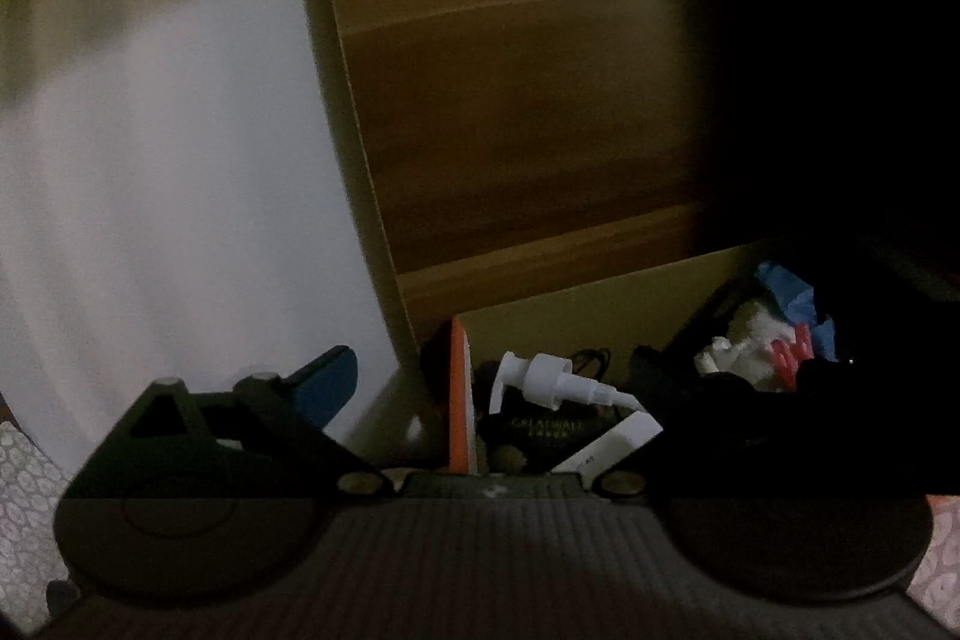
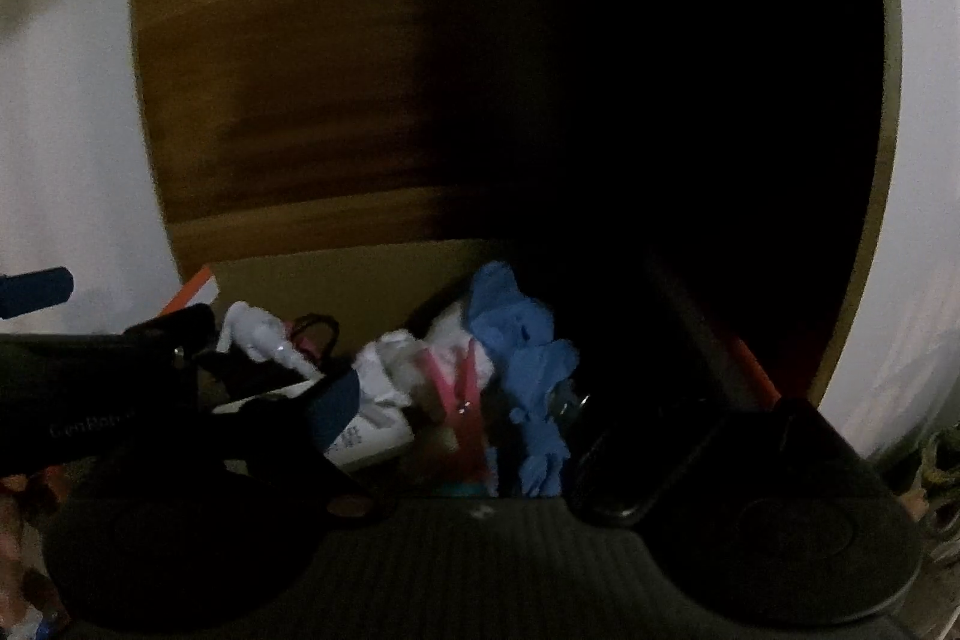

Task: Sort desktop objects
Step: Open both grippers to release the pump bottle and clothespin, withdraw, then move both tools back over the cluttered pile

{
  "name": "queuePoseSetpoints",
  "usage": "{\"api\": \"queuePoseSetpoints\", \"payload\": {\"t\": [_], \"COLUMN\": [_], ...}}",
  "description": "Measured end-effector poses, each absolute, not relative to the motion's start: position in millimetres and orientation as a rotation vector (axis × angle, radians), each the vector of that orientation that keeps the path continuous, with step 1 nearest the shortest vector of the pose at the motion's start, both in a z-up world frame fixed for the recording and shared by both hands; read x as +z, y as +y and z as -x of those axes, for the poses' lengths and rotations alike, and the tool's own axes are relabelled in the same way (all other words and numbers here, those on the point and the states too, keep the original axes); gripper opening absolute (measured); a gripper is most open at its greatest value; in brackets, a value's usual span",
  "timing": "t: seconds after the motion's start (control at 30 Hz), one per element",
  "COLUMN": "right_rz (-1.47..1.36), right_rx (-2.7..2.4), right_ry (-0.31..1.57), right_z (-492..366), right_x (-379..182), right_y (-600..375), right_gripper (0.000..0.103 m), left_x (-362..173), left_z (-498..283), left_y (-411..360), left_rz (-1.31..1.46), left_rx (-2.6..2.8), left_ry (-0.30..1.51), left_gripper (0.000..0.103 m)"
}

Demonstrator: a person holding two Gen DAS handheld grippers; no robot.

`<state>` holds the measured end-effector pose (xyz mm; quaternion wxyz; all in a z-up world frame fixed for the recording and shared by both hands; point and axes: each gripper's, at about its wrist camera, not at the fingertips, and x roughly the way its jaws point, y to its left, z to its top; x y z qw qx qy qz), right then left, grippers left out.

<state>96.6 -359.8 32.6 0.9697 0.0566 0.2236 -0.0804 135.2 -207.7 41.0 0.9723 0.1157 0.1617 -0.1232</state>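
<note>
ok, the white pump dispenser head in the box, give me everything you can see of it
The white pump dispenser head looks like glossy plastic: a flat actuator top, a ribbed collar and a thin dip tube running toward the lower right. It lies on its side, with no bottle visible on it, inside the cardboard box, resting on a dark item printed GREATWALL, beside an orange-and-white panel. The right wrist view shows it blurred. Neither gripper touches it.

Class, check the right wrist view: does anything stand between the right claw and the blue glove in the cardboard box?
Nothing visible does. The blue glove lies uncovered directly ahead of the open right claw; pink-and-white packaging sits beside it.
</note>
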Motion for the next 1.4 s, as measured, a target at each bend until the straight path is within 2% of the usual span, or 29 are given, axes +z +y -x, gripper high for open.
{"api": "queuePoseSetpoints", "payload": {"t": [0.57,0.63,1.4], "right_rz": [-0.143,-0.139,-0.069], "right_rx": [-0.118,-0.129,0.028], "right_ry": [0.396,0.384,0.354], "right_z": [-46,-38,26], "right_x": [37,36,35], "right_y": [-335,-331,-258], "right_gripper": [0.095,0.103,0.103], "left_x": [42,42,38], "left_z": [-87,-81,-31], "left_y": [-175,-171,-100], "left_rz": [-0.209,-0.209,-0.2], "left_rx": [-0.278,-0.285,-0.289], "left_ry": [0.239,0.232,0.285], "left_gripper": [0.103,0.103,0.103]}}
